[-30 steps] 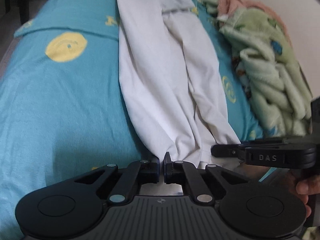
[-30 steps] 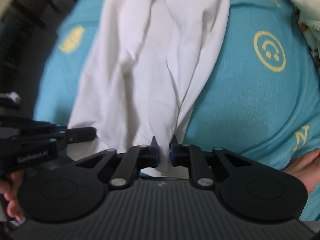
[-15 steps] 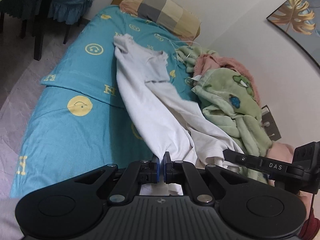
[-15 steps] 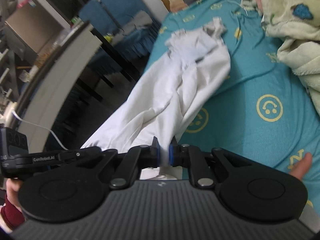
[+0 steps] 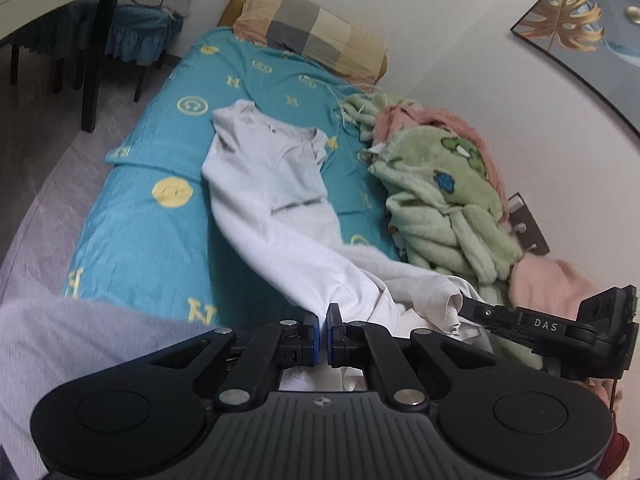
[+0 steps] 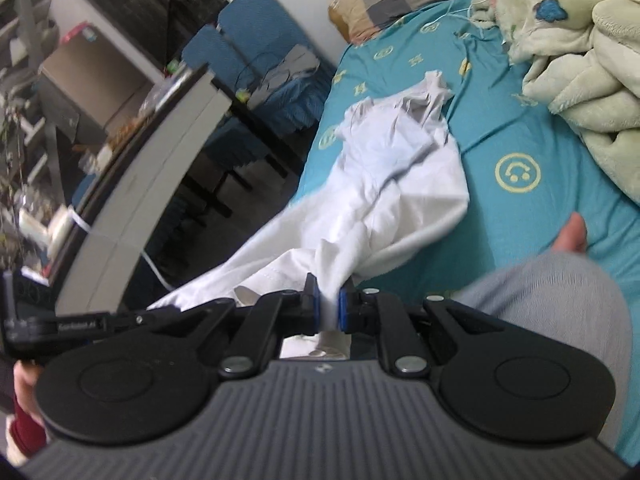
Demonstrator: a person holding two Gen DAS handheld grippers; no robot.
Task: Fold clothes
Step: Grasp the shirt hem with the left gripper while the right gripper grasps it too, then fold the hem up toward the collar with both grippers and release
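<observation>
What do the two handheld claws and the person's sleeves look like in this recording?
Both the left claw and the right claw are matte black, with ribbed grey bodies, round side discs, silver pivot pins and blue pads. Seen side-on, the right one carries white "DAS" lettering. A dark red cuff shows at the left wrist.

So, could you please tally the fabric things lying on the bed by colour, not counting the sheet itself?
White: 1, the white garment, near end pinched in both grippers
Green: 1, the green fleece blanket
Pink: 1, the pink blanket under the green one
Checked beige and grey: 1, the pillow
Total: 4
</observation>
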